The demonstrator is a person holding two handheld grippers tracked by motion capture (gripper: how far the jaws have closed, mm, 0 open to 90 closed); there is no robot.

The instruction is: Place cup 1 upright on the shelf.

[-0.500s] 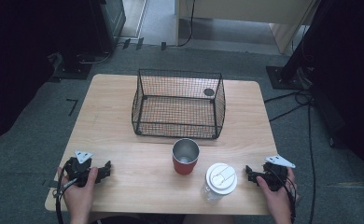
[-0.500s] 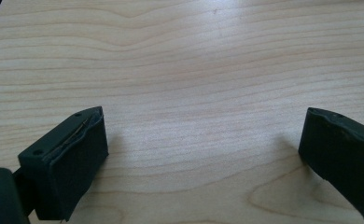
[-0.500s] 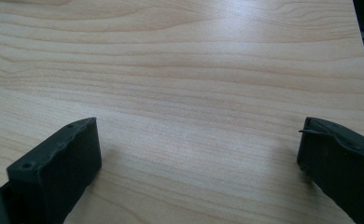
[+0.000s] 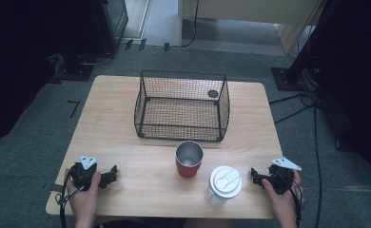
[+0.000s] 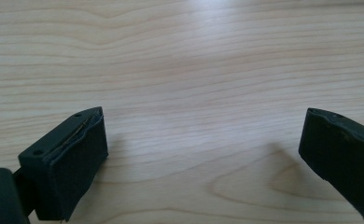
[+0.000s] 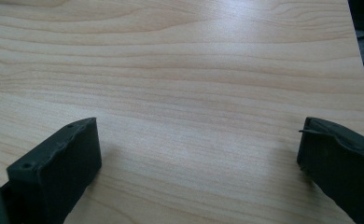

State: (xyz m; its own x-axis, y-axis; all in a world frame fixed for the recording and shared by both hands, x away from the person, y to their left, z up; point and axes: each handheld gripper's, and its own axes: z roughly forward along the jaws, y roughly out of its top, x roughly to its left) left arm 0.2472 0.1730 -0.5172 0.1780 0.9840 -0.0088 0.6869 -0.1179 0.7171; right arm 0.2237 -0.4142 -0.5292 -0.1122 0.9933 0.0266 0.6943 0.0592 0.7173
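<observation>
1. The table (image 4: 112,123) is light wood with rounded corners, and I stand at its near edge with one forearm coming in at each near corner.
2. A black wire basket (image 4: 181,105) sits upright toward the far middle of the table, open at the top, with a small dark round thing (image 4: 213,93) at its far right corner; I cannot tell what that is.
3. A clear cup with a white lid (image 4: 224,184) stands near the front edge, right of centre, just beside and nearer to me than the red cup.
4. A red cup with a bare metal inside (image 4: 189,159) stands upright between the basket and me, apart from the basket.
5. My left hand (image 4: 84,190) wraps the left hand-held gripper (image 4: 111,174) low over the near left corner, jaws pointing right toward the cups, well apart from them.
6. In the left gripper view its jaws stand wide apart with nothing but bare wood between them.
7. My right hand (image 4: 281,187) grips the right hand-held gripper (image 4: 254,175) at the near right corner, jaws pointing left and near the lidded cup without touching it.
8. In the right gripper view those jaws are also spread wide, holding nothing, with the table's edge at upper right.
</observation>
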